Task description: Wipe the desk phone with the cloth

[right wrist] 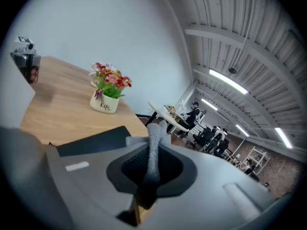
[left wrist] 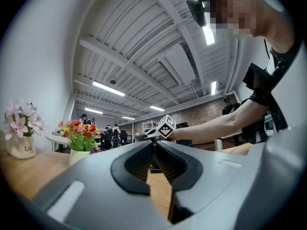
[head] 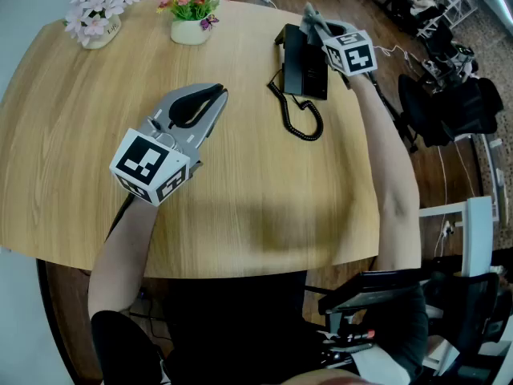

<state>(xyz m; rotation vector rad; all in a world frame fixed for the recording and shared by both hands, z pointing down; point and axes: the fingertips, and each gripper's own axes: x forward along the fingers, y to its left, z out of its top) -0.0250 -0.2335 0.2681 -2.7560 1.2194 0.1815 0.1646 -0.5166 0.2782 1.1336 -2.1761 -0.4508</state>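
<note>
A black desk phone [head: 304, 61] lies at the far right of the round wooden table [head: 240, 207], its coiled cord [head: 298, 117] trailing toward me. My right gripper [head: 319, 29] hovers over the phone's far end, shut on a grey cloth [head: 313, 16]. In the right gripper view the cloth [right wrist: 152, 152] stands up as a pinched strip between the jaws, with the phone [right wrist: 91, 140] just below. My left gripper [head: 212, 95] is held over the table's middle, well left of the phone. Its jaws meet at the tips with nothing between them [left wrist: 156, 145].
Two flower pots stand at the table's far edge: pale pink flowers [head: 98, 16] at the left, red and yellow ones [head: 191, 8] beside them. Black office chairs and cables [head: 449, 103] crowd the floor to the right. The table's right edge runs close to the phone.
</note>
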